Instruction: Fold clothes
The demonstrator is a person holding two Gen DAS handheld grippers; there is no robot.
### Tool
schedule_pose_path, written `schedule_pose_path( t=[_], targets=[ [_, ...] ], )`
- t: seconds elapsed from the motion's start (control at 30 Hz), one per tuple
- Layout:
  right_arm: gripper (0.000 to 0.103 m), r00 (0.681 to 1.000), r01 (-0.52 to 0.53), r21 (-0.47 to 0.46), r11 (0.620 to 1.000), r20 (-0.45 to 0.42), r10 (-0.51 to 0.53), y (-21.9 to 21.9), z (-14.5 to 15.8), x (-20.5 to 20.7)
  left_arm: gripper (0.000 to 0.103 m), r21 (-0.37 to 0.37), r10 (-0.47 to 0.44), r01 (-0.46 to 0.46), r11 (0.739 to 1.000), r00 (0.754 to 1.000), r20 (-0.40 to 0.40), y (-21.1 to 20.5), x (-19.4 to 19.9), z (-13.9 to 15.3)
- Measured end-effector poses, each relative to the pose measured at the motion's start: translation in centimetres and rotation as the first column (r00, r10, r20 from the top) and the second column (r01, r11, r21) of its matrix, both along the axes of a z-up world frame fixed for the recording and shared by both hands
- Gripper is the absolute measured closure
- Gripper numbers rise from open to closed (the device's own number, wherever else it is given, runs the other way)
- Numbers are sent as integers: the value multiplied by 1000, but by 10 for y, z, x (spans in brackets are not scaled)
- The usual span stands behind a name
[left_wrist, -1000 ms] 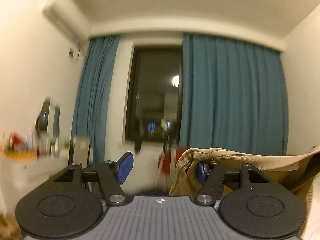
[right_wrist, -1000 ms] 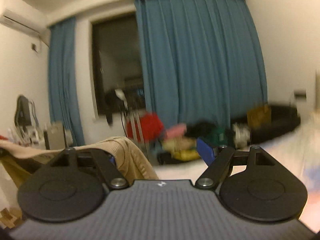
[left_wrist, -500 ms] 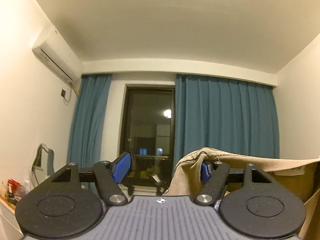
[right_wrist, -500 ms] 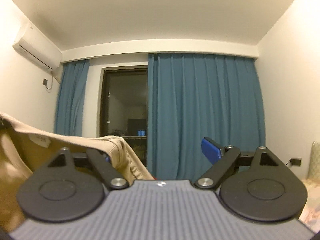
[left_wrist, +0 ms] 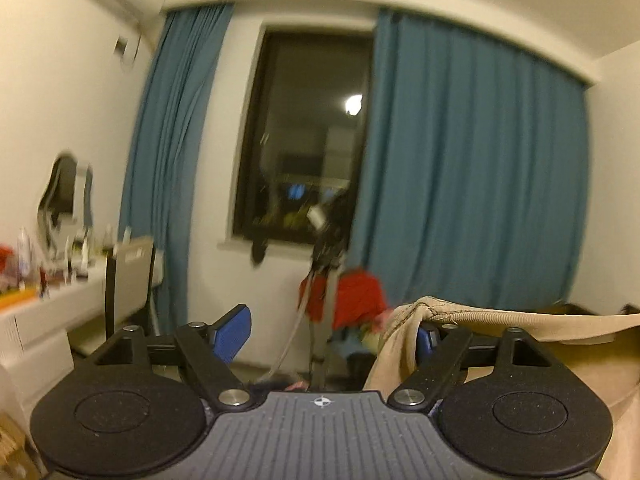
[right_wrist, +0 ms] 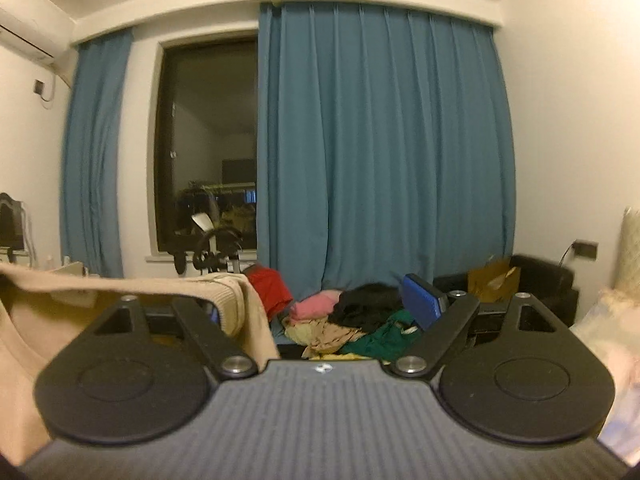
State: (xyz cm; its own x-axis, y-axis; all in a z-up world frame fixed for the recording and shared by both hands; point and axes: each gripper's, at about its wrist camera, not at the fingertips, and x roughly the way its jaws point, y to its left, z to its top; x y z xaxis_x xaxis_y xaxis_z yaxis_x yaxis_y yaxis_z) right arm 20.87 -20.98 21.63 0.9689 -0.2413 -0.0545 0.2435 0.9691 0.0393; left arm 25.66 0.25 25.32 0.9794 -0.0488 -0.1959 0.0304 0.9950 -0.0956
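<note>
Tan garment [left_wrist: 520, 320] draped over my left gripper's [left_wrist: 326, 330] right finger and my right gripper's [right_wrist: 320, 308] left finger; both pairs spread apart; clothes pile [right_wrist: 352, 324] beyond.

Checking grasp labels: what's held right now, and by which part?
No pinch: both grippers' jaws stand wide open. The beige garment hangs draped over the left gripper's right finger and the right gripper's left finger, by its top edge.

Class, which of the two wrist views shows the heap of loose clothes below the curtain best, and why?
The right wrist view: the heap of clothes lies sharp between the open gripper fingers, with pink, black, green and yellowish pieces distinct. The left wrist view is blurred; only a red garment shows clearly, and the beige garment hides the rest.
</note>
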Motion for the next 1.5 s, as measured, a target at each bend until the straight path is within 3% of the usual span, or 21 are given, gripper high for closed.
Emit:
schedule_pose_path(
  t=[0.2,0.33,0.4,0.5,0.57,0.63,0.77,0.8,0.87,1.03,1.07,1.1,1.17,1.27,1.37,1.5],
  targets=[
    [19,972,11,13,1000,-234,-8,-40,-130,164,21,52,-24,35,998,979,-203,-17,175,-140],
    [19,895,-38,43,998,-442,53,-60,-228,250,22,120,-44,97,988,922,-385,-27,263,-237],
    [19,834,-76,60,995,-544,97,-65,-265,286,23,137,-60,139,981,880,-471,-25,295,-272],
    [19,700,-157,79,984,-695,168,-62,-299,336,24,183,-77,224,957,808,-584,-27,322,-308],
    [19,658,-185,116,976,-723,211,-58,-300,344,24,230,-61,284,931,742,-668,-32,333,-324],
    [19,623,-206,159,966,-739,255,-54,-298,348,23,270,-30,349,898,658,-752,-39,341,-340],
    [19,548,-243,245,939,-764,341,-47,-293,356,21,260,-1,420,870,528,-849,-39,344,-359],
    [19,529,-251,266,931,-768,362,-45,-292,358,21,240,-19,441,865,507,-862,-39,343,-360],
    [19,488,-265,310,913,-774,404,-42,-290,362,18,206,-75,464,861,517,-853,-39,337,-353],
    [19,381,-290,417,861,-775,503,-33,-285,372,7,-12,-326,475,880,585,-742,-26,314,-322],
    [19,399,-264,450,853,-755,521,-36,-283,371,5,-61,-362,463,884,598,-715,-21,309,-318],
    [19,441,-225,493,840,-718,539,-42,-282,366,4,-112,-396,450,886,610,-687,-15,304,-314],
    [19,551,-163,560,812,-631,546,-53,-278,347,4,-186,-418,398,898,648,-636,-2,292,-308],
    [18,700,-129,502,855,-565,437,-49,-261,303,4,-210,-390,330,920,722,-571,19,254,-292],
    [18,780,-151,417,896,-507,368,-29,-243,244,4,-186,-369,319,929,784,-499,34,201,-274],
    [18,853,-155,348,924,-425,303,2,-228,151,4,-162,-321,278,947,853,-412,51,116,-264]
  ],
)
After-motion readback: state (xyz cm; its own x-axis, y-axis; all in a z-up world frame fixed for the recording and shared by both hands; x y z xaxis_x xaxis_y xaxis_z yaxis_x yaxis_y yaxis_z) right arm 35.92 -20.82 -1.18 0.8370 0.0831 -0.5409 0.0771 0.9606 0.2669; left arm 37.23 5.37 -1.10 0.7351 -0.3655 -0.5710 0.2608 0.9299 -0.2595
